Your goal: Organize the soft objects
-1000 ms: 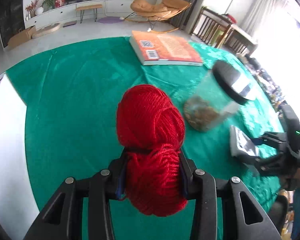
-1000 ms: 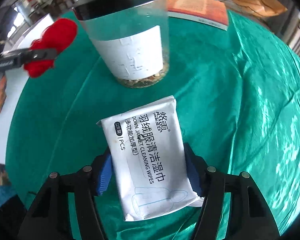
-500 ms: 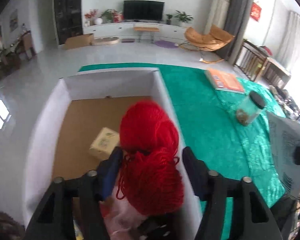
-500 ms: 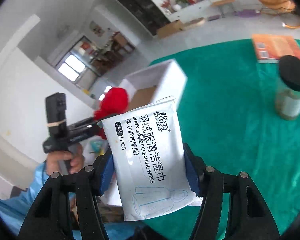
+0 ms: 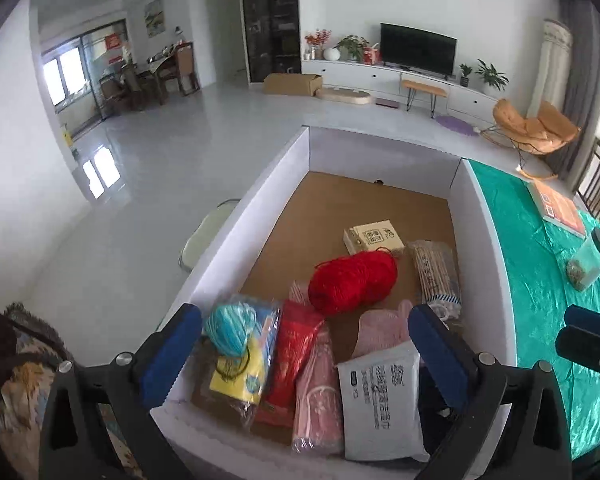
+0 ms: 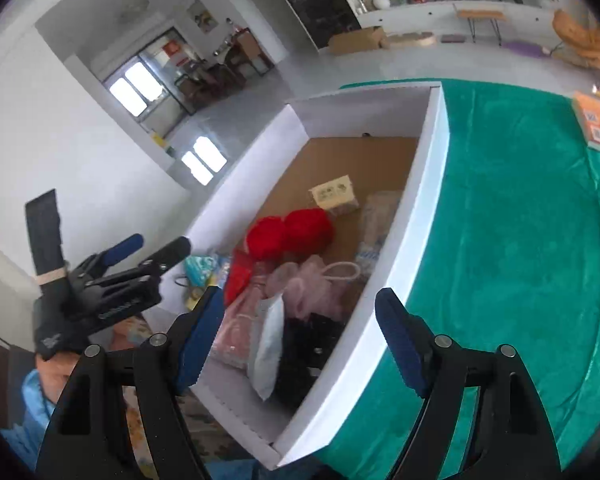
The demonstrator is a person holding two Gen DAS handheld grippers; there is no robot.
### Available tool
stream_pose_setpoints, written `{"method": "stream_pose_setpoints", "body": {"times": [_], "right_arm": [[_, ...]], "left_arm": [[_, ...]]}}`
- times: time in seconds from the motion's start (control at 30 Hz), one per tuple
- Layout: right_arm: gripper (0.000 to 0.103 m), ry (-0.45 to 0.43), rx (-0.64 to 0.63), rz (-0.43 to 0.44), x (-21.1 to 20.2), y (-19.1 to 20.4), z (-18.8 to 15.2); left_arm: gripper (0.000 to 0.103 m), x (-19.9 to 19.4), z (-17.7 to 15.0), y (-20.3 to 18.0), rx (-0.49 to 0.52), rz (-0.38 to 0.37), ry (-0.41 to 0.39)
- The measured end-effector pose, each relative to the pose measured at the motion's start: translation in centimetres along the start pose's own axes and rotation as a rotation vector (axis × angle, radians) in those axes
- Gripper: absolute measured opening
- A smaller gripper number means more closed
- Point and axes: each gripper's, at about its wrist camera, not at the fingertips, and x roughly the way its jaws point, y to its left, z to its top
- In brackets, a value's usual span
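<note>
My view of the wipes pack edge-on, its print hidden; dark bundle beside it perhaps cloth.

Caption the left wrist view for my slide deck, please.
Left gripper opening above white box, red yarn and wipes pack inside.

At the right of the frame a table with green cloth carries an orange book and a black-lidded jar.
</note>
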Motion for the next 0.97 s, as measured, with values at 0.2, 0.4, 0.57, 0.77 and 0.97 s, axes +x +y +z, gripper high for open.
{"method": "stream_pose_setpoints", "body": {"times": [0.2, 0.4, 0.57, 0.77, 0.97], "right_arm": [[0.081, 0.033, -0.124, -0.172, 0.3, 2.5, -1.1], [0.081, 0.063, -0.186, -0.256, 1.0, 4.3, -1.3], [0.08, 0.071, -0.219, -0.287, 1.5, 5.2, -1.3], [0.08, 0.075, -0.243, -0.301, 1.9, 5.5, -1.6], [0.08, 0.069, -0.255, -0.3, 1.9, 5.9, -1.9]], "left_arm": [[0.102, -0.6, -1.7, 0.1, -0.033, 0.13, -0.006], [0.102, -0.5, -2.5, 0.6, -0.034, 0.125, 0.017], [0.102, -1.5, -2.8, 0.0, -0.007, 0.115, -0.007], [0.102, -2.3, -2.7, -0.8, 0.026, 0.115, -0.036], [0.102, -3.4, -2.9, -0.9, 0.023, 0.074, -0.071]]}}
